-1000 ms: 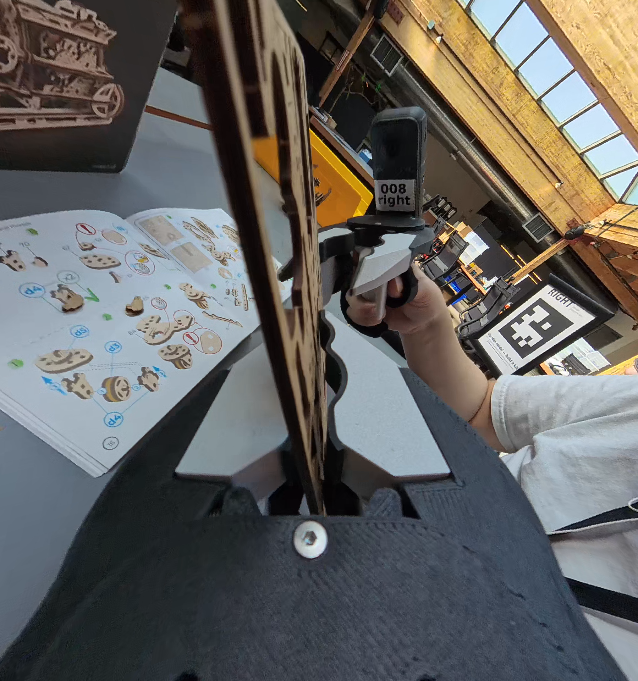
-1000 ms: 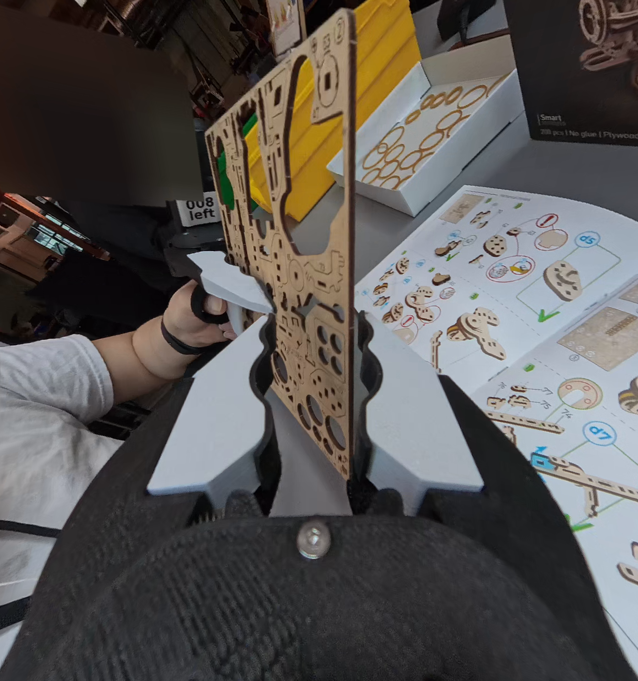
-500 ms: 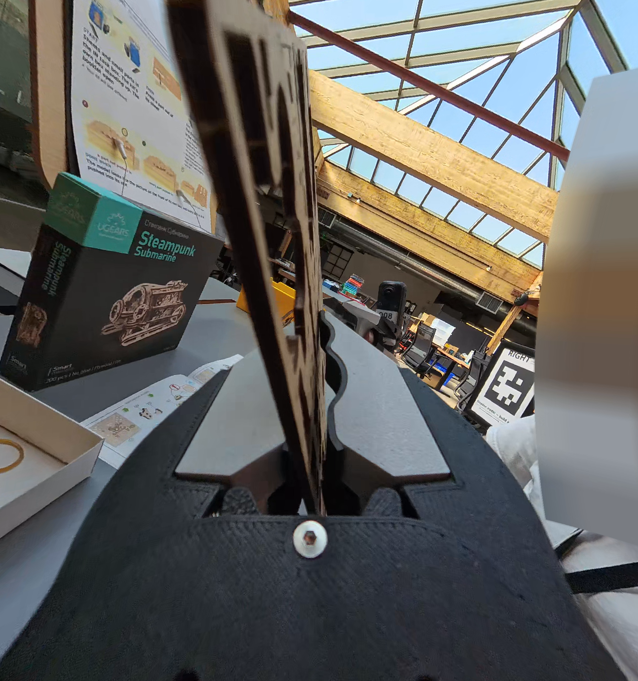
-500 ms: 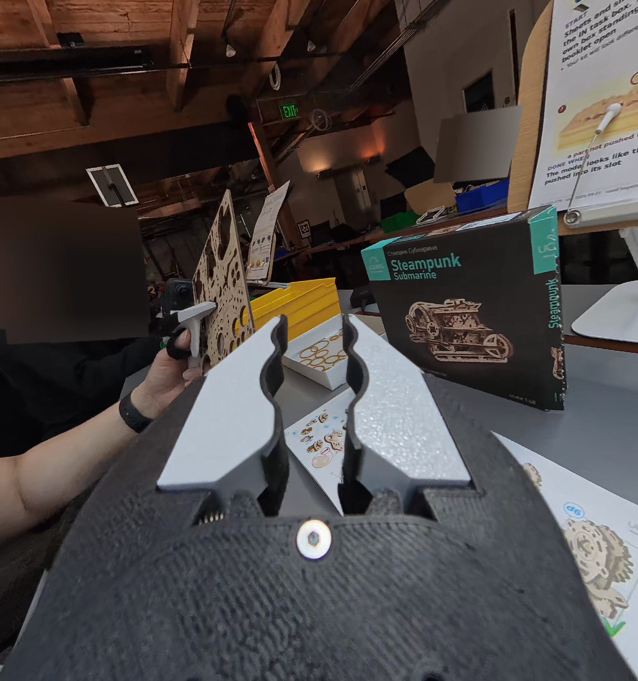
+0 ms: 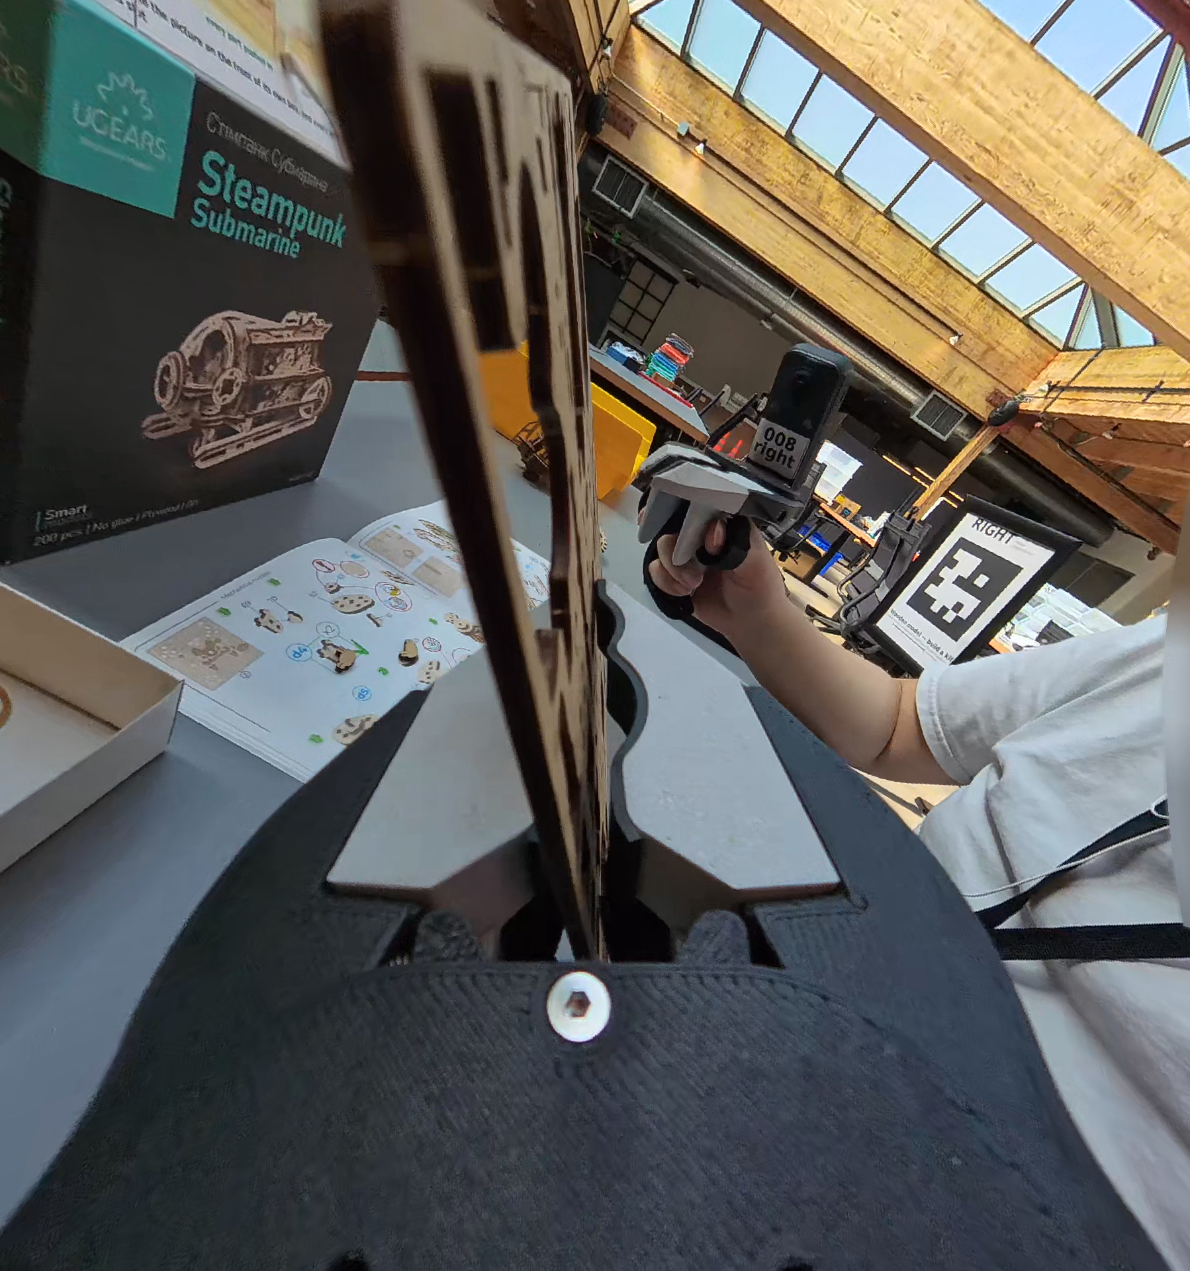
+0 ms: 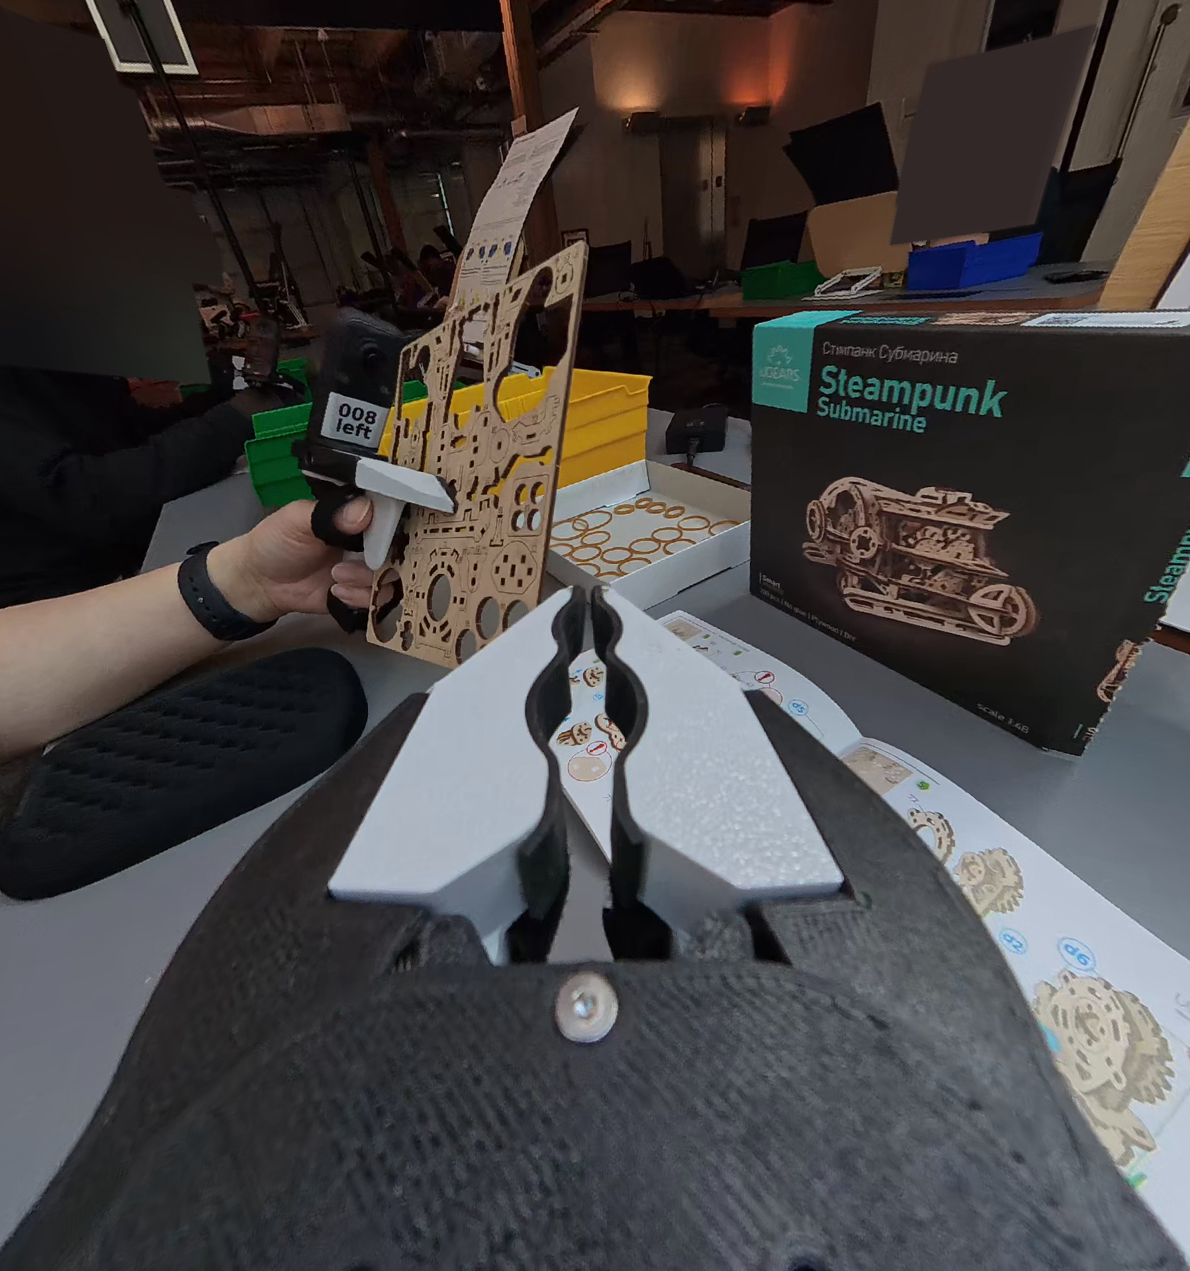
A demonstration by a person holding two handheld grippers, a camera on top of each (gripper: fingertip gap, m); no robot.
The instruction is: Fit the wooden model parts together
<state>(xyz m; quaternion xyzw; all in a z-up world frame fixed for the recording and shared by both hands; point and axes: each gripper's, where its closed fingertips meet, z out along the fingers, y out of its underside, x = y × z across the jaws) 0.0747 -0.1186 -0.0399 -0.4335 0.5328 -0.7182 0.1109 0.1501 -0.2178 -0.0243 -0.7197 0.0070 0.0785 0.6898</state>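
Observation:
A laser-cut wooden parts sheet (image 5: 510, 344) stands upright, edge-on, in my left gripper (image 5: 571, 612), which is shut on its lower part. From the right wrist view the same sheet (image 6: 482, 481) shows its face, with many cut-outs, held by the left gripper (image 6: 441, 495) above the table at the left. My right gripper (image 6: 585, 595) is empty, its fingertips almost touching, a short way right of the sheet and apart from it. It also shows in the left wrist view (image 5: 654, 481), beyond the sheet.
A black model kit box (image 6: 957, 495) stands at the right. An open instruction booklet (image 6: 991, 894) lies under my right gripper. A white tray (image 6: 730, 557) of rubber rings, a yellow bin (image 6: 599, 419) and a green bin (image 6: 276, 447) sit behind. A black padded rest (image 6: 166, 756) lies at the left. My hands' fingertips stand some 12 centimetres from each other.
A second ago both grippers held the sheet. My right gripper let go, drew back to the right and closed its fingers. My left gripper kept the sheet.

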